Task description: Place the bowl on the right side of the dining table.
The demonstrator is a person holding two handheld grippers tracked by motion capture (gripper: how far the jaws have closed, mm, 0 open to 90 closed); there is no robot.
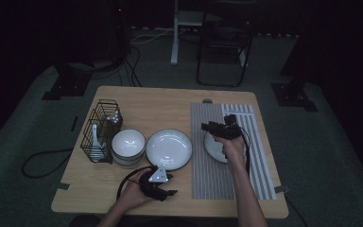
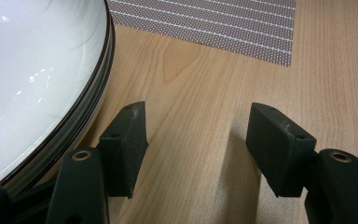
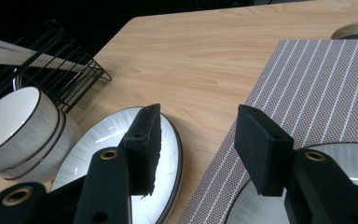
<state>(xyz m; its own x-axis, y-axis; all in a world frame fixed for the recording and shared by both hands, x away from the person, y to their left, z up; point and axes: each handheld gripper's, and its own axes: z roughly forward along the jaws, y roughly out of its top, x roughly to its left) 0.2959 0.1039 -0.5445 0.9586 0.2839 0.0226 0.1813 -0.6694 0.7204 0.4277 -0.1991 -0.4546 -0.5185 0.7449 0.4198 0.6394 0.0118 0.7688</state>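
Hovering right gripper (image 1: pixel 212 127), round glazed plate (image 1: pixel 216 147), woven striped placemat (image 1: pixel 208 175)

Rack (image 1: pixel 101 130) leftmost, stacked bowls (image 1: pixel 128 146) beside, plate (image 1: pixel 168 149) centre, small plate (image 1: pixel 215 147) on mat (image 1: pixel 260 156).

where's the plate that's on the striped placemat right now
In the high view the plate lies on the placemat at the table's right side, left half of the mat, under the right hand.

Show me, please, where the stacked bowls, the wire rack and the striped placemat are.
stacked bowls (image 1: pixel 128 143), high view, inside of the top bowl.
wire rack (image 1: pixel 102 128), high view, its black wire side.
striped placemat (image 1: pixel 211 175), high view, a bare part near its front edge.
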